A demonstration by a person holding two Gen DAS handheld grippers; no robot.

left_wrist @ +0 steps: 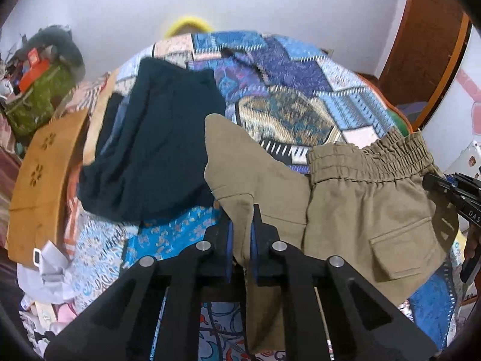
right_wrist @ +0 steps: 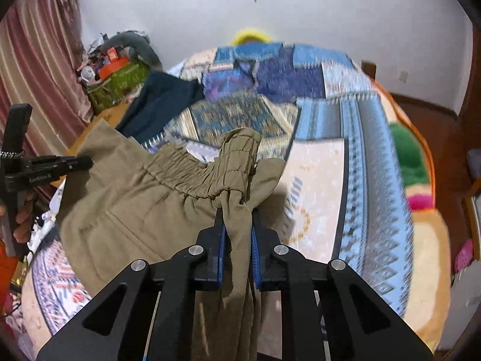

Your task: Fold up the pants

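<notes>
Khaki pants [left_wrist: 360,204] with a gathered elastic waistband and a flap pocket hang lifted over the bed between both grippers. My left gripper [left_wrist: 242,216] is shut on a bunched edge of the cloth, which drapes down between its blue pads. In the right wrist view my right gripper [right_wrist: 237,213] is shut on a twisted end of the waistband of the pants [right_wrist: 144,198]. Each gripper shows in the other's view: the right gripper [left_wrist: 428,180] at the waistband's right end, the left gripper [right_wrist: 85,159] at the cloth's left edge, held by a hand.
A dark teal garment [left_wrist: 156,138] lies on the patchwork bed cover [left_wrist: 300,75] behind the pants. A brown wooden board [left_wrist: 45,180] and a green bag [left_wrist: 39,102] stand at the left. Pink curtains [right_wrist: 36,60] hang left; a green cushion [right_wrist: 409,153] lies at the bed's right edge.
</notes>
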